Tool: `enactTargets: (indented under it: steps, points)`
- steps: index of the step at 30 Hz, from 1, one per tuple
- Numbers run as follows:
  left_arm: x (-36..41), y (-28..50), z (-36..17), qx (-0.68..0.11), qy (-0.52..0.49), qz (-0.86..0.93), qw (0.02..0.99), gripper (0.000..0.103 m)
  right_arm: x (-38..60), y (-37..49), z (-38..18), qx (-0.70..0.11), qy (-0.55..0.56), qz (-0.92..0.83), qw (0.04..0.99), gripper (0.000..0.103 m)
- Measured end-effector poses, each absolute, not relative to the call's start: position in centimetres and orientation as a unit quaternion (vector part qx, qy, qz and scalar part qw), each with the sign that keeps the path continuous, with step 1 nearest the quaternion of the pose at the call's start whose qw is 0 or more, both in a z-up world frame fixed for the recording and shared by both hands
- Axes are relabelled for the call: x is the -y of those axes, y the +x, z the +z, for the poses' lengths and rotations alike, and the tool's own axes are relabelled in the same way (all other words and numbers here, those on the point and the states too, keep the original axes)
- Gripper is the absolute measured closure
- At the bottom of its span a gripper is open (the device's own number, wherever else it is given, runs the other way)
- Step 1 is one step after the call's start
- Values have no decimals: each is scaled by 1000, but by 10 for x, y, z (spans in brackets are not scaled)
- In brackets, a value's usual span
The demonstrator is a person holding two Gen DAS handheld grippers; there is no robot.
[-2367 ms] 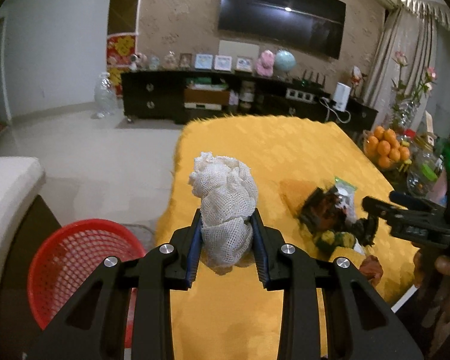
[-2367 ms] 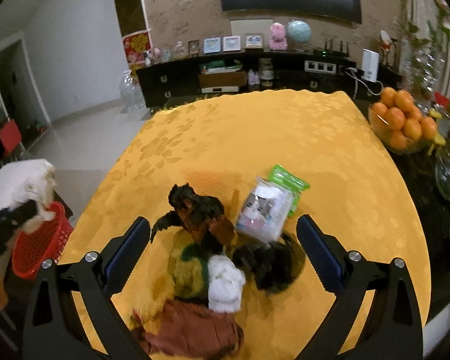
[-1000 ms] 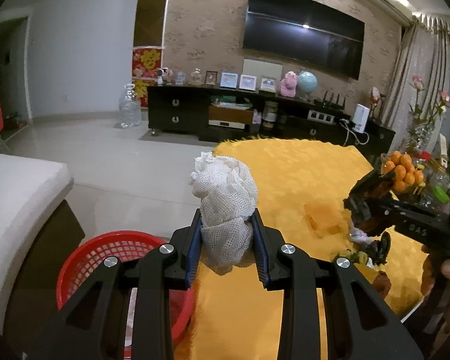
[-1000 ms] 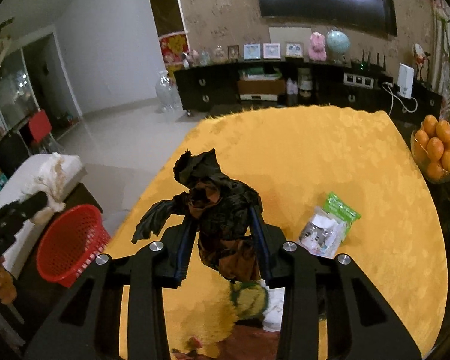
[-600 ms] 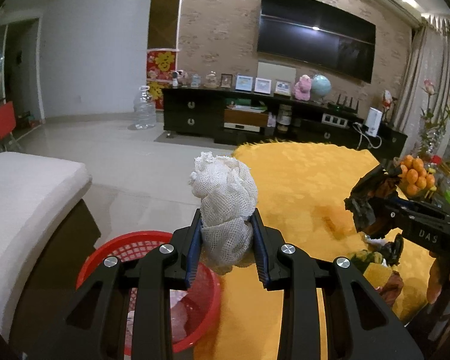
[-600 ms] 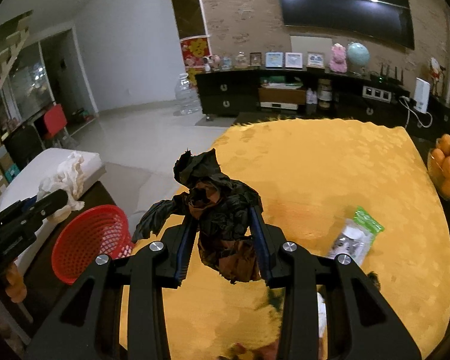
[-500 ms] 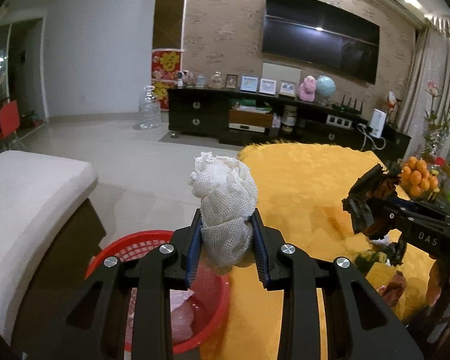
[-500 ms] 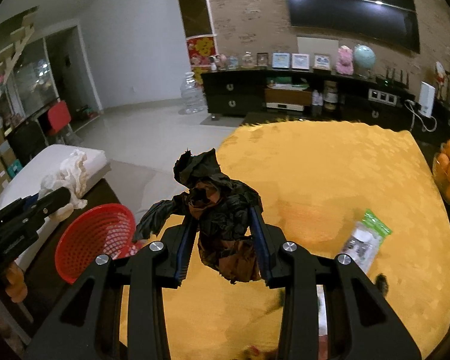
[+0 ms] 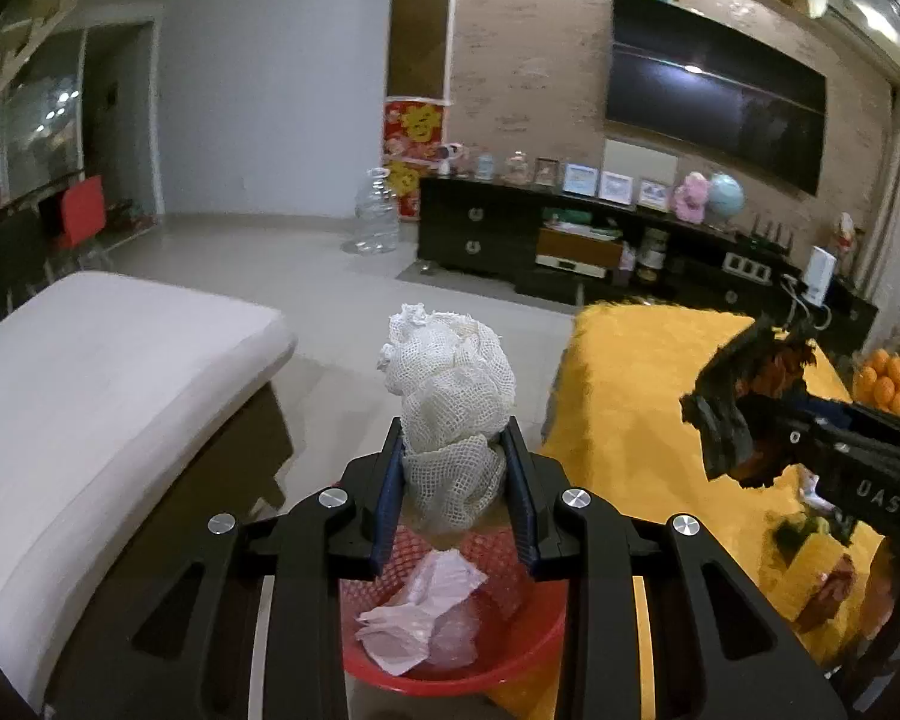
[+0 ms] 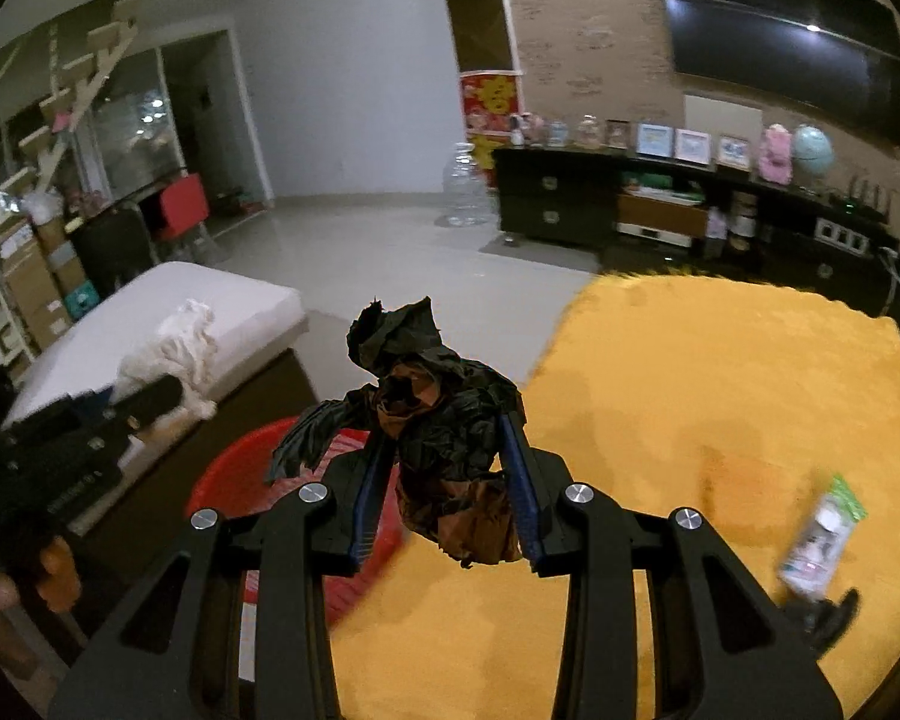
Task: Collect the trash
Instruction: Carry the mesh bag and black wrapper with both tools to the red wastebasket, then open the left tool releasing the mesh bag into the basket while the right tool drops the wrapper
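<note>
My left gripper [image 9: 455,462] is shut on a white mesh wad [image 9: 450,396] and holds it above the red basket [image 9: 510,657], which has crumpled pale wrappers [image 9: 426,612] inside. My right gripper [image 10: 447,480] is shut on a crumpled black and brown wrapper [image 10: 444,426], near the yellow table's left edge and next to the red basket [image 10: 228,480]. The right gripper with its wrapper also shows in the left wrist view [image 9: 744,414]. The left gripper with the mesh wad shows in the right wrist view [image 10: 174,360].
The table with the yellow cloth [image 10: 720,420] holds a clear and green packet [image 10: 822,534] and more scraps [image 9: 822,576] at its near edge. A white cushioned bench [image 9: 90,390] stands left of the basket. A bowl of oranges [image 9: 888,384] sits far right.
Both grippers have moved left off the table toward the basket. The left one now hangs over the basket. Both grips are unchanged.
</note>
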State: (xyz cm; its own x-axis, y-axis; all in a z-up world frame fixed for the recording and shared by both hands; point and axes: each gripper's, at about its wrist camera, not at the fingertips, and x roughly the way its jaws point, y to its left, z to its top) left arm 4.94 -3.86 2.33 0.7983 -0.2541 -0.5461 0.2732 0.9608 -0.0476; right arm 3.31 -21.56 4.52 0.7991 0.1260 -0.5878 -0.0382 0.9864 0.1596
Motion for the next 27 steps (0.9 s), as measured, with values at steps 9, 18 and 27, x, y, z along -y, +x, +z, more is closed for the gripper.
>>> enactTargets:
  steps: [9,18,27]
  points:
    - [27,62,5,-312,15,-112,943,74,188,56,34,-324,60,84,940,67]
    - [22,72,-8,-337,12,-103,936,74,173,68,14,-353,72,98,928,67]
    - [23,82,-24,-368,22,-91,925,74,160,76,-6,-383,76,112,914,67]
